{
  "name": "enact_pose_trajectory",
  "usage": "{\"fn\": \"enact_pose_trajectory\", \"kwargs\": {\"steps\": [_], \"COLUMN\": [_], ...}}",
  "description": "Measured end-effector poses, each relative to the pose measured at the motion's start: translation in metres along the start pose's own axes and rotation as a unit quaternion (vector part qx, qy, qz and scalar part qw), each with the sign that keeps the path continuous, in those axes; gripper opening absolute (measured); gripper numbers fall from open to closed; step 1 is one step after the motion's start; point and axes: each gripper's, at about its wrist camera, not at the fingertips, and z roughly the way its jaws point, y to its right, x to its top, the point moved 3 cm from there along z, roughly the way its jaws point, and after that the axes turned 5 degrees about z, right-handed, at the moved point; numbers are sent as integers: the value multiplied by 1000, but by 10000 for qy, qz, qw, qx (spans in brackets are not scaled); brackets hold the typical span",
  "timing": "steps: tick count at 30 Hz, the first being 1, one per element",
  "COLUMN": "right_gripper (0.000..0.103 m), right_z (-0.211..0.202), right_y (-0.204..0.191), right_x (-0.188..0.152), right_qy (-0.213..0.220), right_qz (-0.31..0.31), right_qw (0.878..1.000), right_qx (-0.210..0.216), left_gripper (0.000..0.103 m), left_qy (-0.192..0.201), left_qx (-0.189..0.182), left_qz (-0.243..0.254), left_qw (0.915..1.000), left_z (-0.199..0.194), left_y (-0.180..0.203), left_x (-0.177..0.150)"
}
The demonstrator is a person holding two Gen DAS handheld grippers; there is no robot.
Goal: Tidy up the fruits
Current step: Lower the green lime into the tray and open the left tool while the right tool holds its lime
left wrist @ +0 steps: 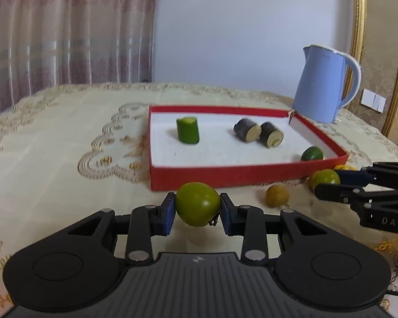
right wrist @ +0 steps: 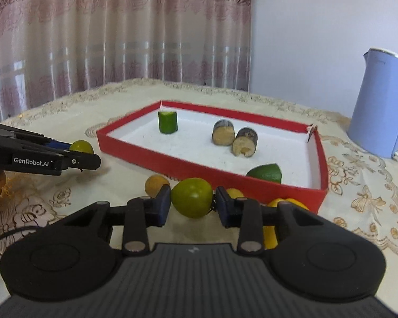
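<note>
Before the red tray [left wrist: 225, 176], both grippers — fruit clamped

Soft daylight is filtering through the curtain [right wrist: 114, 39], leaving both views evenly bright and a little washed out. Shadows are lying faint under the fruit on the surface [left wrist: 66, 137]. The fisheye lens is bending the edges and darkening the corners. Distant detail is looking slightly soft.

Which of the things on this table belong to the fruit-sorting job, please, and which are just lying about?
Belonging to the job: red tray; green fruit in the left gripper; green fruit in the right gripper; brownish round fruit; cut pieces in the tray, e.g. cucumber chunk.

Just lying about: blue kettle; curtain.
</note>
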Motion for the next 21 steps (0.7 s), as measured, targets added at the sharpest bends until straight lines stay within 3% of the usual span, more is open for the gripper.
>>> {"fn": "enact_pose_trajectory", "kwargs": {"steps": [8,21], "right_gripper": [34,34], "right_z": [-9,-17], "right_y": [1,13], "right_x": [-7,-7], "right_qy": [183,512], "right_qz": [164,477], "right_qw": [9996,9971], "right_qx": [-155,-284], "left_gripper": [34,34], "left_qy": [92,-172], "left_qx": [17,379], "left_qz": [228,527], "left_qw": [9997,9977], "left_z": [10,73], "left_y": [13,36], "left_x": [27,63]}}
